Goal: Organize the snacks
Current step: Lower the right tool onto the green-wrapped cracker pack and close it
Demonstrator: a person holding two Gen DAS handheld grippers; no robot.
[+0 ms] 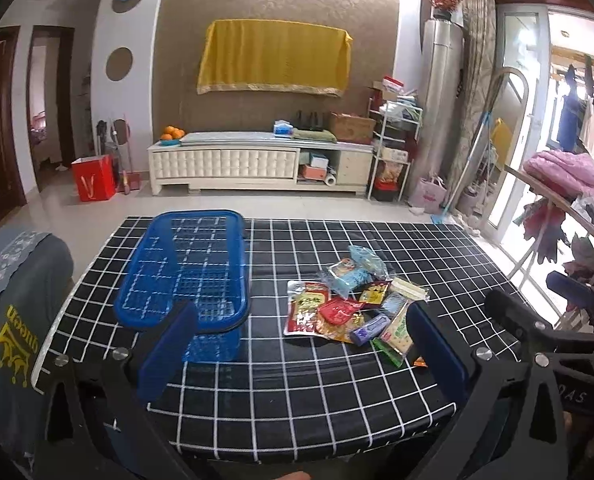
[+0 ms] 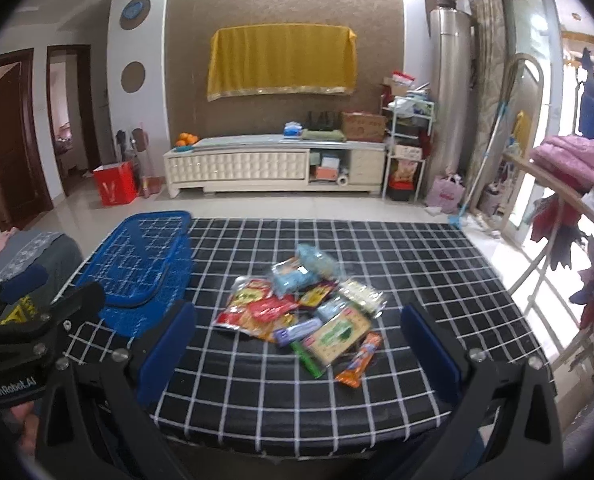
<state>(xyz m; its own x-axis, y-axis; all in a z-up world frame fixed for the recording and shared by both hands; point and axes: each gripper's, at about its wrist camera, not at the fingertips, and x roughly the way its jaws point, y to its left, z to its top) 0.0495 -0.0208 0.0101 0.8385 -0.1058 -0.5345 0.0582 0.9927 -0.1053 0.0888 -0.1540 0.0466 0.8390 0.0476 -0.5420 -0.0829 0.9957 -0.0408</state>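
A pile of snack packets [image 1: 349,300] [image 2: 309,312] lies on the black checked tablecloth [image 1: 297,380] [image 2: 377,248], right of centre. An empty blue mesh basket [image 1: 185,268] [image 2: 137,264] stands on the table's left side. An orange packet [image 2: 359,360] sits at the pile's near edge, beside a green and cream cracker pack [image 2: 337,336]. My left gripper [image 1: 301,344] hovers open above the table's near edge, between basket and pile. Nothing is held between the fingers of my right gripper [image 2: 297,344], which hangs open just short of the pile.
A grey chair back with yellow print [image 1: 13,300] stands left of the table. A drying rack with pink bedding [image 1: 569,176] [image 2: 569,160] lines the right side. Across the floor is a white TV cabinet [image 1: 257,164] and a red bag [image 1: 93,178].
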